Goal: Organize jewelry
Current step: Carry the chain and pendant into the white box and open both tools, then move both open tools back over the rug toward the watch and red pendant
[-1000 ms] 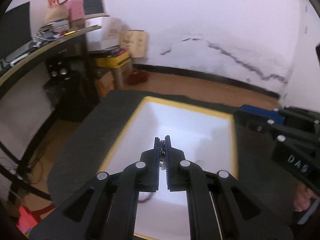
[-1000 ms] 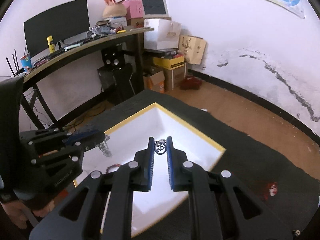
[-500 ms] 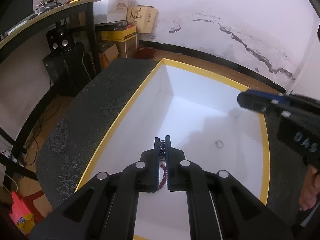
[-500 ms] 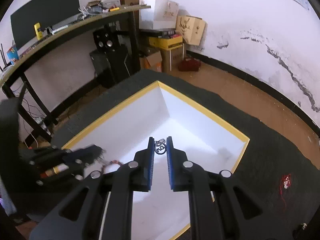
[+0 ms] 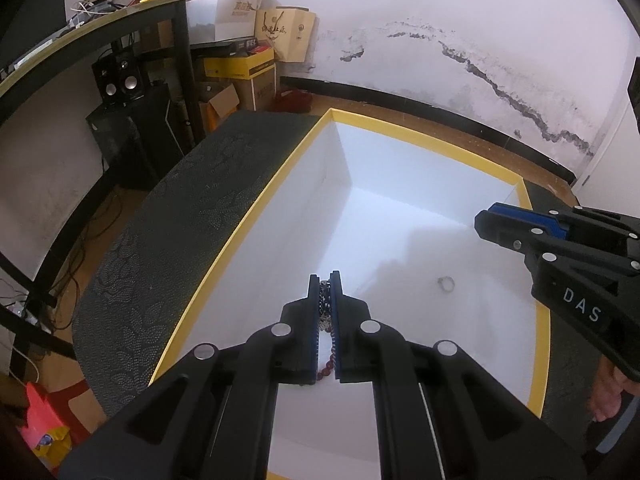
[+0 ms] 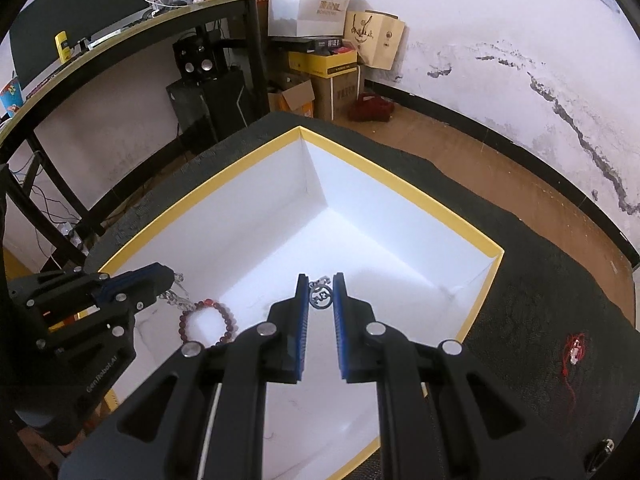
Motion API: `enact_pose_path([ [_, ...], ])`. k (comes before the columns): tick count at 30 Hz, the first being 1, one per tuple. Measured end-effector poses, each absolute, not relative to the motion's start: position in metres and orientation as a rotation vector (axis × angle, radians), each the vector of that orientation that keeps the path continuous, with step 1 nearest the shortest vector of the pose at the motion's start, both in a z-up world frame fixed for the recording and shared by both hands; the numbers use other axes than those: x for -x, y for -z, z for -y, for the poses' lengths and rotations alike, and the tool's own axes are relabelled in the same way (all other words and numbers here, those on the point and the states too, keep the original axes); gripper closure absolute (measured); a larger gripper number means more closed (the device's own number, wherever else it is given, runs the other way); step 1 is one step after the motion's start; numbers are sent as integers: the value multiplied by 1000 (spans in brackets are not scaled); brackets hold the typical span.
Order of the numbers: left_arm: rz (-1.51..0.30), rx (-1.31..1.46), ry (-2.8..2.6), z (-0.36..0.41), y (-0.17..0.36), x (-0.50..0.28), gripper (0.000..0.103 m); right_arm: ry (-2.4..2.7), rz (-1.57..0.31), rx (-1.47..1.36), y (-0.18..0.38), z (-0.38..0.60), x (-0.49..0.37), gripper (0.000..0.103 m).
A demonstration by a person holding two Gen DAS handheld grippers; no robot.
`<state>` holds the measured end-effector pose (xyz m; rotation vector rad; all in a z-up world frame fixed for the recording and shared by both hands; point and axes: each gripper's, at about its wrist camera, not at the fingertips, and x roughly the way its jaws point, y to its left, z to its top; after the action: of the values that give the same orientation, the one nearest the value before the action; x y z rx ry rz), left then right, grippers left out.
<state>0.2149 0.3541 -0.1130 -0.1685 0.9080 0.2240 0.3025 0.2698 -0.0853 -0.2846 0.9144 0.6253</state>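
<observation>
1. Left wrist view: the left gripper [image 5: 325, 280] sits at lower centre of the frame, jaws nearly together and pinching a silvery chain [image 5: 324, 306]. A red bead bracelet [image 5: 325, 366] shows in the slit lower down, hanging or lying beneath.
2. Same view: the white box with yellow rim [image 5: 248, 216] fills the middle of the frame. On its floor, right of centre, lies a small ring [image 5: 447, 283], apart from both tools.
3. Same view: the right gripper [image 5: 486, 226] enters from the right edge, over the box.
4. Right wrist view: the right gripper [image 6: 321, 286] at lower centre, jaws narrow, clamps a small round silver pendant [image 6: 320, 295] by its sides, above the floor of the box [image 6: 400, 192].
5. Same view: at lower left the left gripper [image 6: 170, 280] holds the chain [image 6: 176, 299], which runs down to the bracelet [image 6: 208, 322] lying on the box floor.
6. Same view: a red string item [image 6: 574, 350] lies on the dark cloth [image 6: 540, 280] outside the box, at right.
7. Judgement: partway done. Ring and bracelet are in; chain and pendant await release; the red string item is left to collect.
</observation>
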Motion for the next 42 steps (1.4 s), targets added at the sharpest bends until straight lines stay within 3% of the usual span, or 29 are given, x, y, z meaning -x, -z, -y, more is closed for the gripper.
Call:
enact_pose_path([
  [33,-944,147,-220,-349,121,-219,98,-595,-935,242,90,-259,-320,89],
  [34,-943,144,-222,-349,121,-219,98,-587,-943,238,91,-258,-321,86],
  [35,-943,139,-228,-348,121,-219,98,-581,-948,235,92,-256,-323,61],
  [36,-946,135,-232,-348,121,-220,97,-582,-937,221,91,-254,-323,28],
  [37,-953,131,-236,-348,122,-220,89,-577,-917,214,89,-252,-322,17],
  [39,-956,127,-249,-347,123,-221,45,-579,-901,205,86,-250,-322,14],
  [40,-944,127,-255,-347,121,-220,17,-578,-902,190,85,-248,-323,14],
  [42,-909,122,-259,-345,115,-218,13,-565,-905,170,84,-244,-325,13],
])
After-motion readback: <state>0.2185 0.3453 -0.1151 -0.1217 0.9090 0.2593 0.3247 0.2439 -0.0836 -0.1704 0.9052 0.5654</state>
